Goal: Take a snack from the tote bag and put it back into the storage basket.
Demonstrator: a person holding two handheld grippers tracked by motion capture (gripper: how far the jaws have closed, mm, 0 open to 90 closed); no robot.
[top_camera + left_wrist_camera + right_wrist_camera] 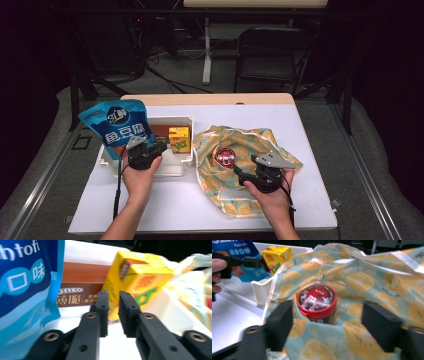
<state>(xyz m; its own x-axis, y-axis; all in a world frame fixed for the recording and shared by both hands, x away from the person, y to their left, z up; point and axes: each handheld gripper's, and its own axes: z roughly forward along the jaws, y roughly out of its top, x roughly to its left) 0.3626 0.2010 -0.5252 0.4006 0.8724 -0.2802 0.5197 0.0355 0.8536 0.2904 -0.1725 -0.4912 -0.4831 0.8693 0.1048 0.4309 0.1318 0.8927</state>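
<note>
A white rectangular table (310, 165) with a pale wooden far edge stands on grey carpet (370, 150). On its left part sits a white plastic bin (186, 150) holding a brown biscuit box (77, 282) and a yellow drink carton (179, 138). A blue snack pouch (119, 124) stands tilted at the bin's left end. To the right, a lemon-print cloth bag (235, 192) lies crumpled around a red-lidded jar (317, 301). A black folding chair (267, 55) stands beyond the table.
</note>
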